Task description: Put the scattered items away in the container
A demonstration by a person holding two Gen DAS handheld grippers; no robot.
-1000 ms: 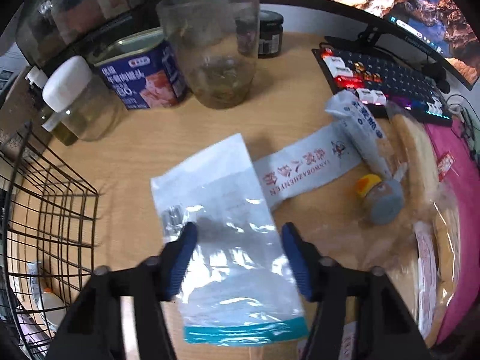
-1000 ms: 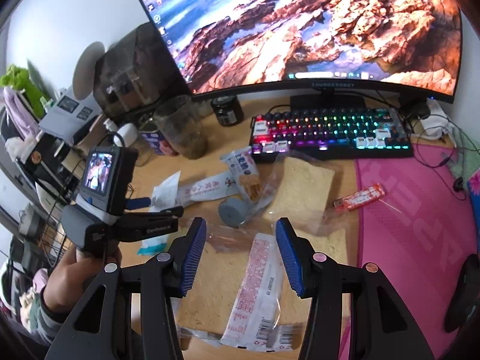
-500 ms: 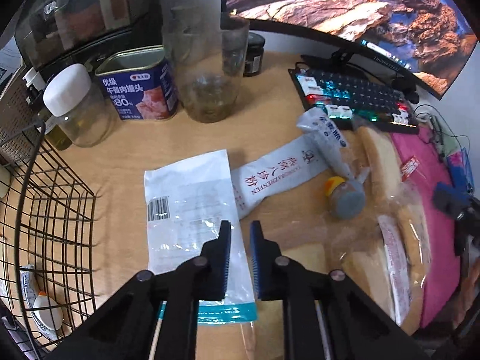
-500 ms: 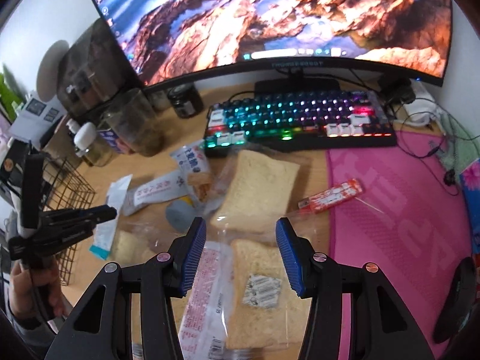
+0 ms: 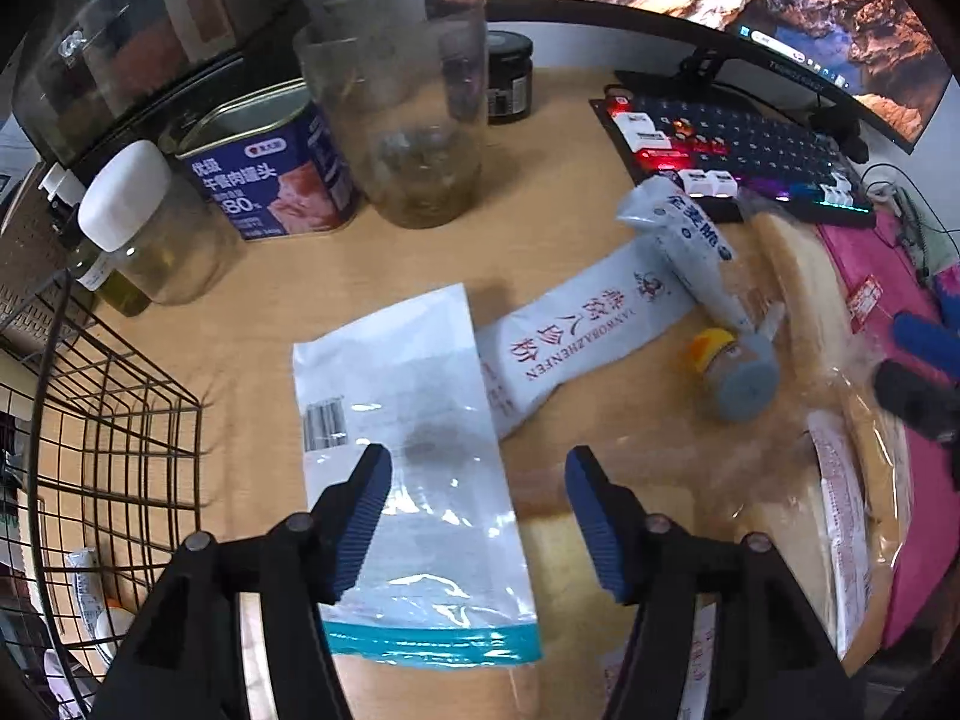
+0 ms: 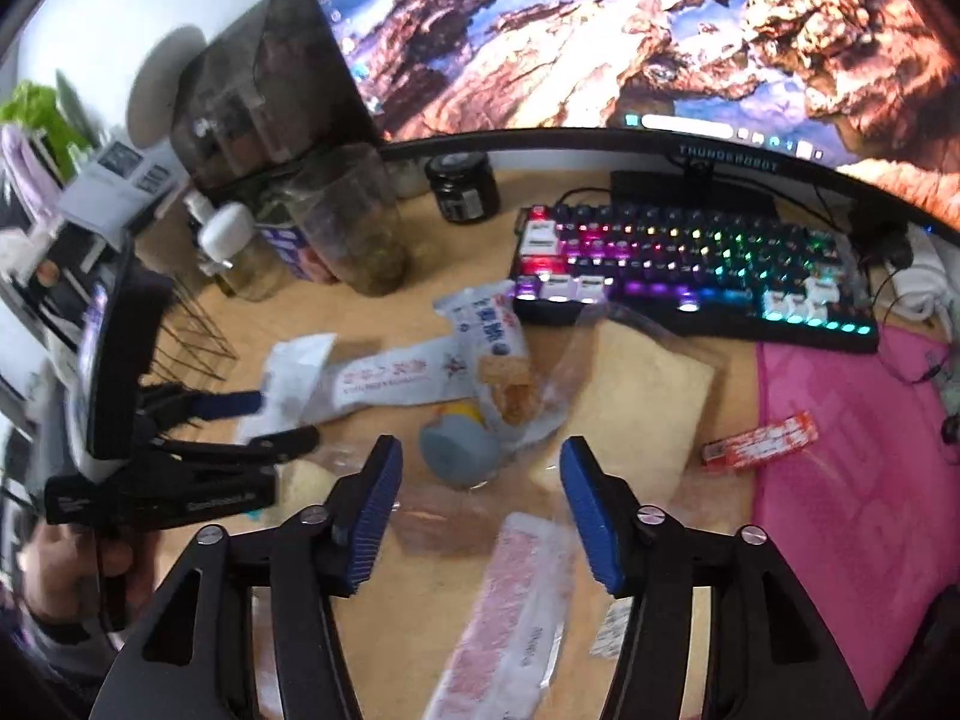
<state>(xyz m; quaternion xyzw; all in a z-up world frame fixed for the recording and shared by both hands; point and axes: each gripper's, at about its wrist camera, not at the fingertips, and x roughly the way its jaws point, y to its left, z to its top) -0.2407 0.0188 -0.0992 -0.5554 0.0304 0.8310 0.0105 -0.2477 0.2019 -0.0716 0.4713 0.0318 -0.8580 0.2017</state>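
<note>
The left gripper (image 5: 477,516) hangs spread wide over a clear zip bag (image 5: 408,450) lying flat on the desk (image 5: 540,252), beside the wire basket (image 5: 114,432). The right gripper (image 6: 477,516), jaws likewise apart and holding nothing, hovers above bagged bread (image 6: 636,396).

Home desk setup: curved monitor (image 6: 630,30), RGB keyboard (image 6: 690,264), pink desk mat (image 6: 852,450), jars and snack packets.
</note>
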